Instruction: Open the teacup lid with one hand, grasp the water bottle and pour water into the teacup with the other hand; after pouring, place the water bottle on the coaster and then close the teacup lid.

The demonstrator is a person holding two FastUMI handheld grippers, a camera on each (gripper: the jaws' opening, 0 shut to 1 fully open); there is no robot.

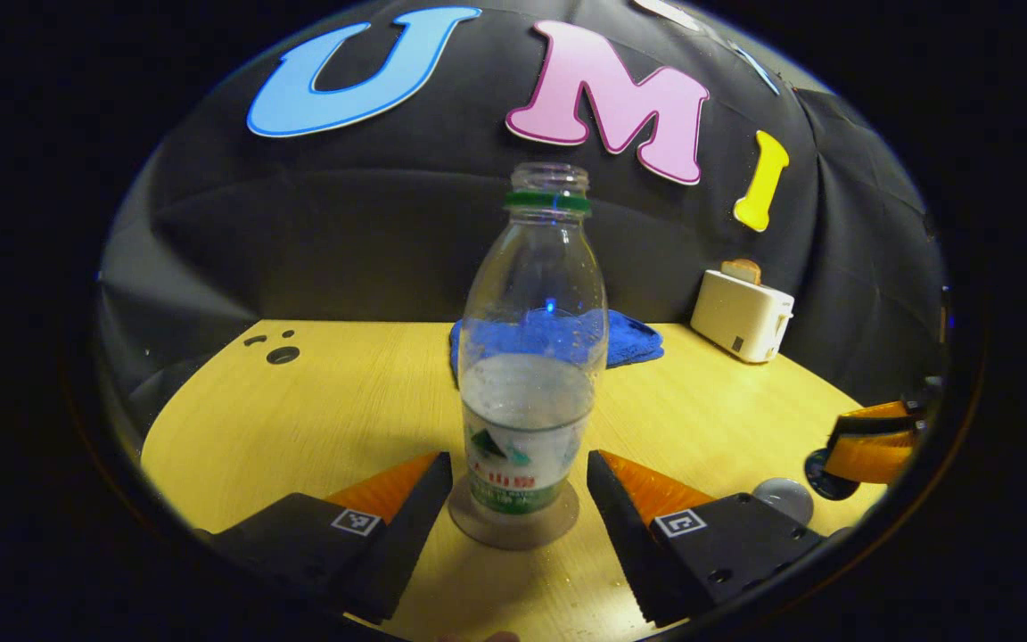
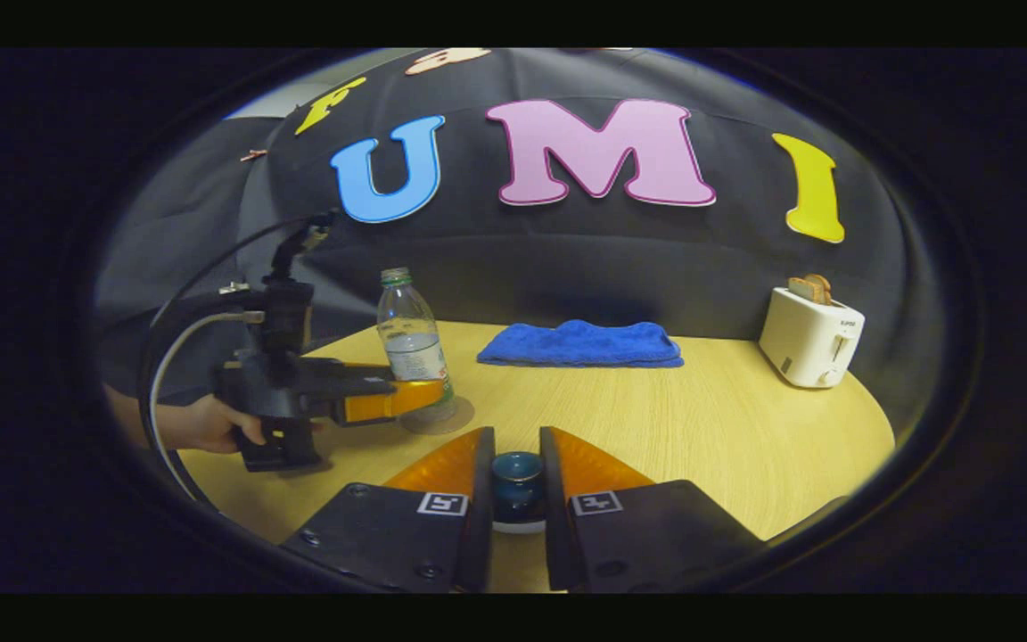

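A clear water bottle [image 1: 531, 357], capless and part full, stands upright on a round coaster [image 1: 513, 530]. My left gripper [image 1: 518, 486] is open, one finger on each side of the bottle's base with a gap to the bottle. In the right gripper view the bottle [image 2: 408, 343] and coaster [image 2: 455, 419] stand at the left, with the left gripper [image 2: 393, 399] held by a hand [image 2: 210, 423]. My right gripper [image 2: 518, 464] is shut on a small dark teal piece, the teacup lid [image 2: 518, 486]. The cup beneath is hidden. The right gripper [image 1: 870, 446] also appears at the left gripper view's right edge.
A folded blue cloth [image 2: 580, 343] lies at the back of the wooden table [image 2: 745, 428]. A white toaster [image 2: 809, 339] with bread in it stands at the back right. A cable runs from the left gripper. Small holes [image 1: 282, 354] mark the table's far left.
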